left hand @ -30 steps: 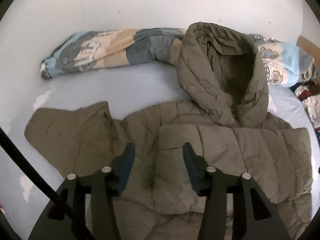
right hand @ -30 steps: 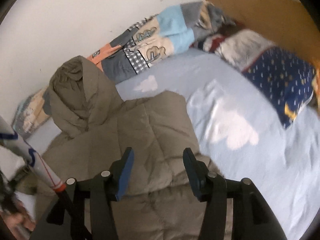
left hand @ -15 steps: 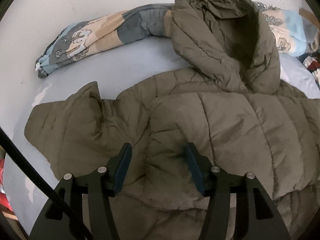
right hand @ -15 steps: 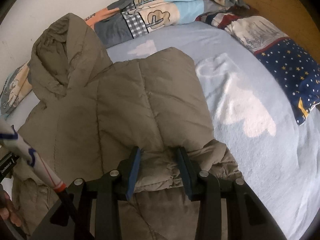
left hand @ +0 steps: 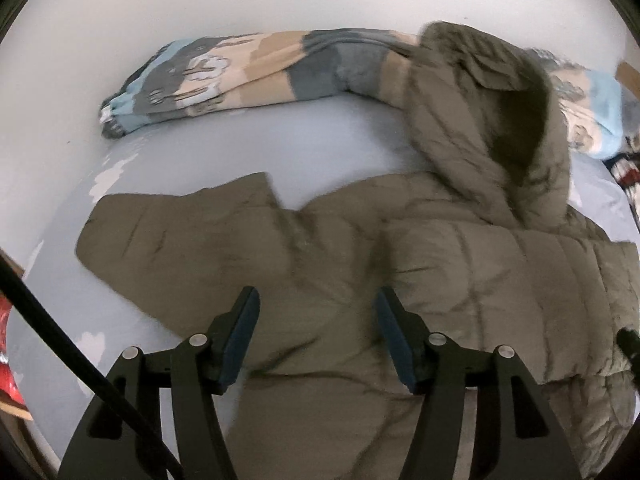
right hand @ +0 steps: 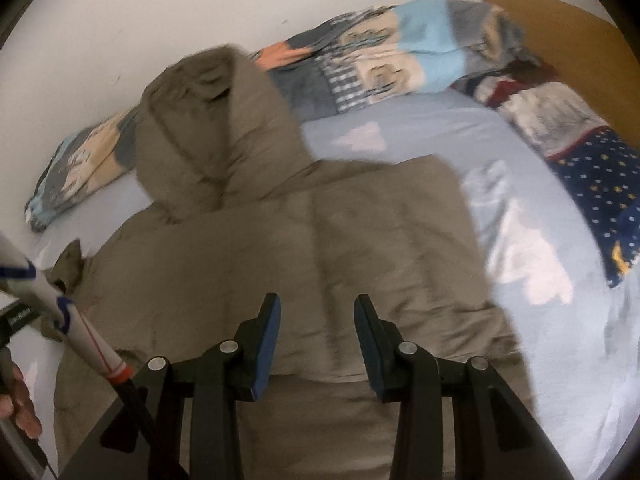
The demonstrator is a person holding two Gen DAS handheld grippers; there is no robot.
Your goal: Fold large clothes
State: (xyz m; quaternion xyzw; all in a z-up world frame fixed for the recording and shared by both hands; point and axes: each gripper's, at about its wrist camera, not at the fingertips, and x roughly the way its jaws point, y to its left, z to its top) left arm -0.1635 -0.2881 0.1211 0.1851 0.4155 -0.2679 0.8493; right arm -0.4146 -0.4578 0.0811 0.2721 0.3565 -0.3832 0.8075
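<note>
1. One olive hooded puffer jacket (right hand: 304, 248) lies spread flat on the light-blue bed sheet (right hand: 440, 136), hood (right hand: 212, 128) up toward the wall, and both grippers hang over its lower half.
2. Right sleeve (right hand: 392, 216) looks already folded in across the body; left sleeve (left hand: 176, 236) lies stretched out flat to the side on the sheet, so I judge we're mid-fold, one sleeve done and one to go.
3. Left gripper (left hand: 316, 340) has just been opening its jaws. They stand apart above the quilted fabric near the armpit, with nothing pinched between the pads.
4. Right gripper (right hand: 316, 340) has its jaws set narrower but parted, over the folded sleeve's end. No cloth is clamped that I can see.
5. Next move, as I read it: the left gripper needs to travel out to that left sleeve, pinch it near the cuff, and carry it across the chest without dragging the body askew. Puffy fabric springs back, so it'll want pressing flat.
6. Containers? None in view. Beyond the jacket: a rolled patterned blanket (left hand: 256, 76) along the wall and a starry navy pillow (right hand: 600, 184) on the right.
</note>
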